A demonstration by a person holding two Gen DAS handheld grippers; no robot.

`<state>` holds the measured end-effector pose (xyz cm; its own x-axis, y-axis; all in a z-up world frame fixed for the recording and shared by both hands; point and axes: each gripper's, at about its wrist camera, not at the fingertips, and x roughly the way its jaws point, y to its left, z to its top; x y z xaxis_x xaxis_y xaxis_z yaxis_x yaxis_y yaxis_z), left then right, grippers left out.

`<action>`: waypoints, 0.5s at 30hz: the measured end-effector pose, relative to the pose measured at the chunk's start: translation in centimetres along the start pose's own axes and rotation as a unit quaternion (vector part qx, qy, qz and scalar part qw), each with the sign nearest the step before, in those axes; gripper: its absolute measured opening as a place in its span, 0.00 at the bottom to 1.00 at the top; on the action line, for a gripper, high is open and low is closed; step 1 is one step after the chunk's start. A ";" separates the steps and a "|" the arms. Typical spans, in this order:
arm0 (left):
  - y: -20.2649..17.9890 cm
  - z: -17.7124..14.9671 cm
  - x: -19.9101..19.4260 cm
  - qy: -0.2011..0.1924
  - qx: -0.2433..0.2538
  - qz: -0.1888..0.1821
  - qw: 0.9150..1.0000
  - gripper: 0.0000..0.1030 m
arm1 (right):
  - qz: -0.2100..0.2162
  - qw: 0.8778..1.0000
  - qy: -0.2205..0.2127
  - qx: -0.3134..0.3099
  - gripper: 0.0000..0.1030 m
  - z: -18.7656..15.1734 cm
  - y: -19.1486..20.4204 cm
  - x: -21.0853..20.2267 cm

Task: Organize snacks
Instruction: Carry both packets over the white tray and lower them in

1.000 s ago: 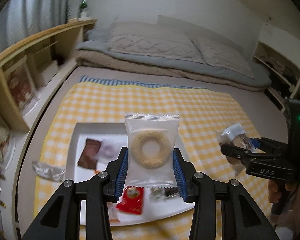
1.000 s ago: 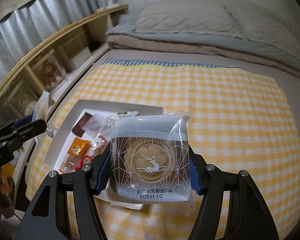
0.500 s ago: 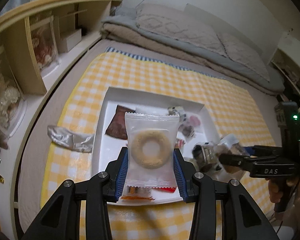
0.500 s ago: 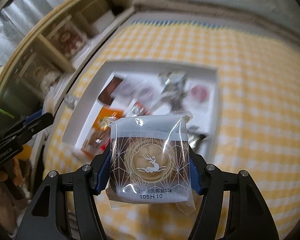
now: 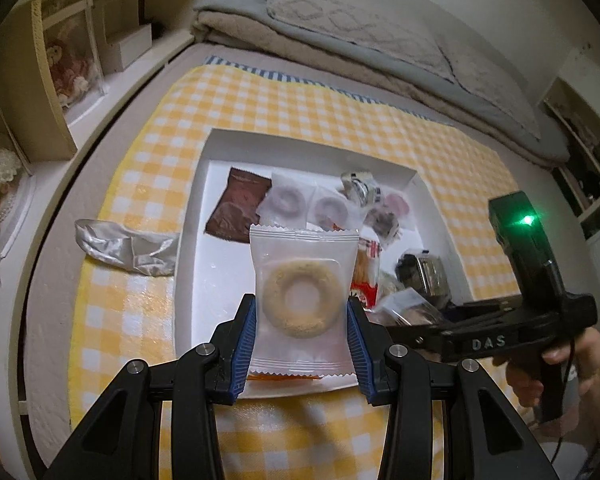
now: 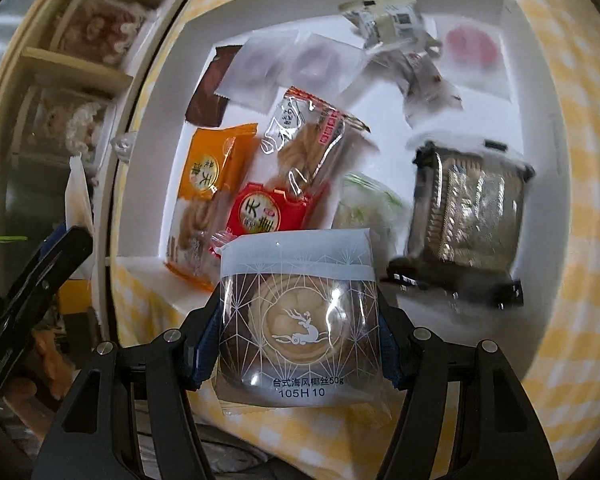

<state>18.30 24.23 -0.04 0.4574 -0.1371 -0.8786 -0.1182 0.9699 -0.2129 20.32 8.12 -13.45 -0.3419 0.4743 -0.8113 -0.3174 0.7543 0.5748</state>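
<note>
The ring biscuit packet (image 5: 303,298) and the deer-print cake packet (image 6: 300,322) now hang low over the near edge of the white tray (image 5: 220,148); a second ago both were higher, with the tray small and farther off. Judging by that descent, both are about to be set among the snacks already there. The left gripper (image 5: 302,318) has its jaws clamped on the biscuit packet's sides; the right gripper (image 6: 298,344) likewise pinches the cake packet.

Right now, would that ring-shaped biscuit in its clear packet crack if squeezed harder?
Probably: the ring biscuit packet is thin film around a crumbly-looking ring. It likely weighs little, since the left gripper holds it upright by its edges. The film may slip.
</note>
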 end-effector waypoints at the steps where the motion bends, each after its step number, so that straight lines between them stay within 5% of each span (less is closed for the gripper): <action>1: 0.1 0.1 0.4 0.003 0.000 -0.001 1.000 0.41 | -0.002 1.000 0.001 0.000 0.64 0.2 0.0 0.3; 15: 2.2 0.2 4.8 0.048 -0.012 0.020 0.999 0.41 | -0.040 0.998 -0.052 -0.006 0.62 3.9 -0.9 1.0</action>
<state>20.47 25.71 -4.64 0.3651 -0.1174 -0.9236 -0.1562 0.9702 -0.1850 23.72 9.70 -15.21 -0.2225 0.4584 -0.8605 -0.3510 0.7857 0.5093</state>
